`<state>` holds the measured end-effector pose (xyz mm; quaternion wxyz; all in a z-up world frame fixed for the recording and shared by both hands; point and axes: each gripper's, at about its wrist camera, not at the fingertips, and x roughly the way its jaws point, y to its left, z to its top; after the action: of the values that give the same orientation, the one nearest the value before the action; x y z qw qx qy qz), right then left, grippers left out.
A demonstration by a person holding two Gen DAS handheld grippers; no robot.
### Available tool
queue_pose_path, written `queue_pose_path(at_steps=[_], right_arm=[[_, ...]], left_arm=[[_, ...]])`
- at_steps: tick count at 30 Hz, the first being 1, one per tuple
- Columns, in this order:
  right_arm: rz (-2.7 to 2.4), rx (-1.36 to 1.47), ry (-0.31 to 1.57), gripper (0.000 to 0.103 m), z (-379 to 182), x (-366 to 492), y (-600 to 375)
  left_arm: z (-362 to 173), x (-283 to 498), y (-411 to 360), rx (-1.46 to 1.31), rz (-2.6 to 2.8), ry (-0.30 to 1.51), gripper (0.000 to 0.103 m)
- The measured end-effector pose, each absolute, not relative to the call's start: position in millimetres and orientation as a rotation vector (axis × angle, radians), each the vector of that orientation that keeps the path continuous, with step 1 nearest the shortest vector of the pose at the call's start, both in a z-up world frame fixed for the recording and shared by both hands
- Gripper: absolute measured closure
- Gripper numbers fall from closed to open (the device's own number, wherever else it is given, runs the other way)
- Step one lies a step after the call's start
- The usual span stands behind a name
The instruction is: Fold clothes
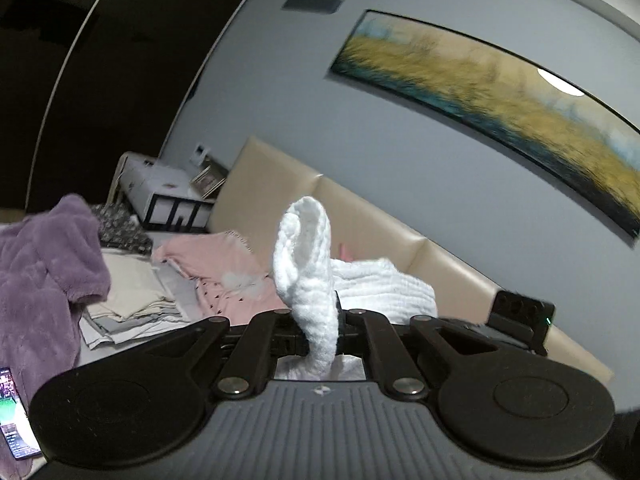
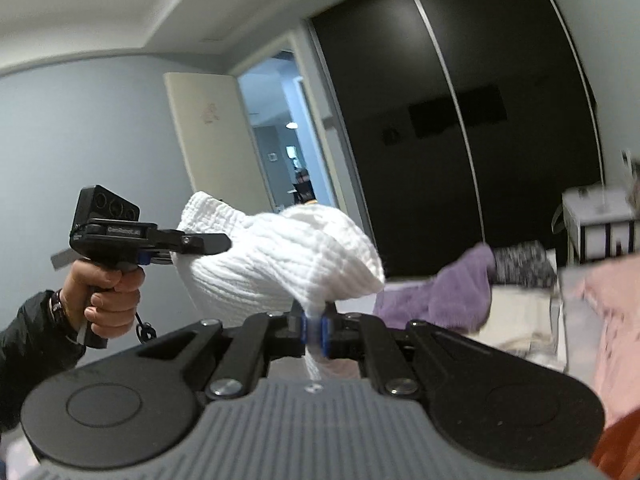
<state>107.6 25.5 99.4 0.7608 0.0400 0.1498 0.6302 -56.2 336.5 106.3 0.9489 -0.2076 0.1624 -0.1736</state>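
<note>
A white waffle-textured cotton cloth (image 2: 288,256) hangs in the air above the bed (image 1: 132,280), stretched between both grippers. The left gripper (image 1: 320,328) is clamped on one bunched edge, the right gripper (image 2: 315,330) on another. A fluffy purple robe (image 1: 44,272) lies on the bed nearby.

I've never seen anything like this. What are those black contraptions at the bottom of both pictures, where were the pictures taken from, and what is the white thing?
There is no robot: a person holds a hand-held gripper in each hand, with a camera on each looking forward along its jaws. One picture comes from the left gripper, the other from the right gripper, which also sees the person's hand holding the left one. Both are shut on a white cloth, lifted between them. Behind lies a bed with a purple fleece, a pink garment, a stack of folded clothes and a phone.
</note>
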Motion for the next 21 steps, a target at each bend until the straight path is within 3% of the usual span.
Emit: queue_pose_path(at_steps=[3,7,14,17,21], right_arm=[[1.415,0.043,0.314,0.095,74,86,6],[1.489,-0.025,0.347,0.095,-1,42,-26],[1.557,-0.185,0.690,0.095,-194,-47,-91],[1.580,-0.295,0.763,0.095,-252,-89,-117],[1.588,-0.366,0.814,0.095,-279,-111,-130]], left_arm=[[67,-98,310,-0.385,-0.352,0.348,0.100],[-22,-155,271,-0.361,-0.342,0.404,0.100],[-215,-252,181,-0.313,-0.315,0.670,0.100],[-266,-279,146,-0.306,-0.332,0.736,0.099],[-289,-300,131,-0.260,-0.315,0.787,0.099]])
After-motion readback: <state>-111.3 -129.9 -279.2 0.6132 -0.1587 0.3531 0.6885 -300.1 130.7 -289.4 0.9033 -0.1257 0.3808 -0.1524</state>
